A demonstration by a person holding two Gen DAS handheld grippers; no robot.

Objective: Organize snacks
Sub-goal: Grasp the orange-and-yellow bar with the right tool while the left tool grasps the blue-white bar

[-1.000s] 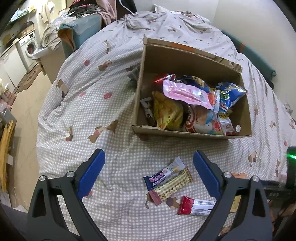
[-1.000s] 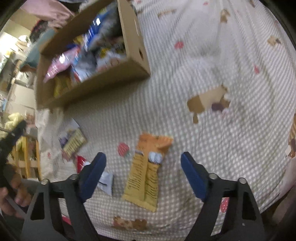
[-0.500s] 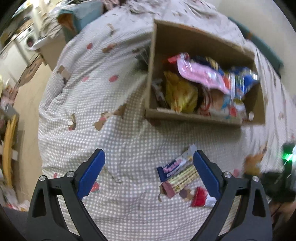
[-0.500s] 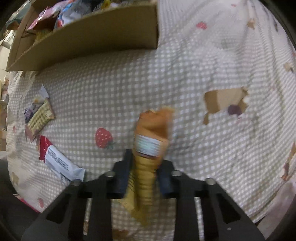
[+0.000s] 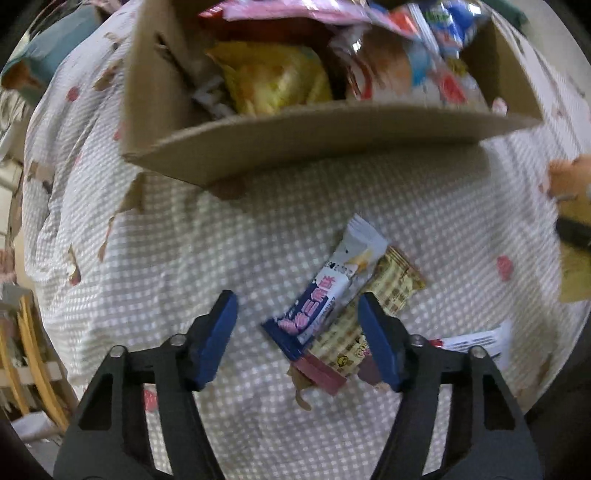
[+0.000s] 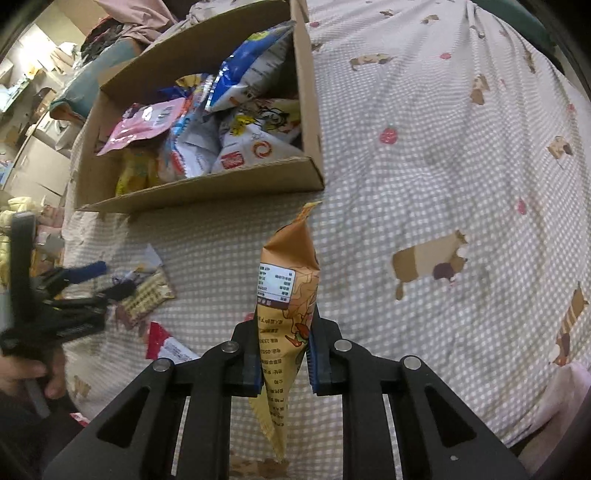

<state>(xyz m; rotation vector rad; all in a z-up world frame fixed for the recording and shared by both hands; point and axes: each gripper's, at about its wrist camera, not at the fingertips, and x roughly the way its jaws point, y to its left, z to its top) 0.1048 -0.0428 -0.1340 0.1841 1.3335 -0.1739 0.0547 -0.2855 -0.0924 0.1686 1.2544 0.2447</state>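
Note:
A cardboard box full of snack bags sits on the checked bedspread; it also shows in the right wrist view. My left gripper is open, low over a blue-and-white bar and a yellow checked bar lying side by side between its jaws. A red-and-white bar lies to the right. My right gripper is shut on an orange snack packet, held upright above the bed in front of the box. The left gripper shows at the left of the right wrist view.
The bedspread stretches right of the box. A wooden chair and floor lie past the bed's left edge. Laundry and furniture stand behind the box.
My right gripper closed on the orange packet and lifted it off the bed. My left gripper dropped toward the two bars and narrowed its jaws around them.

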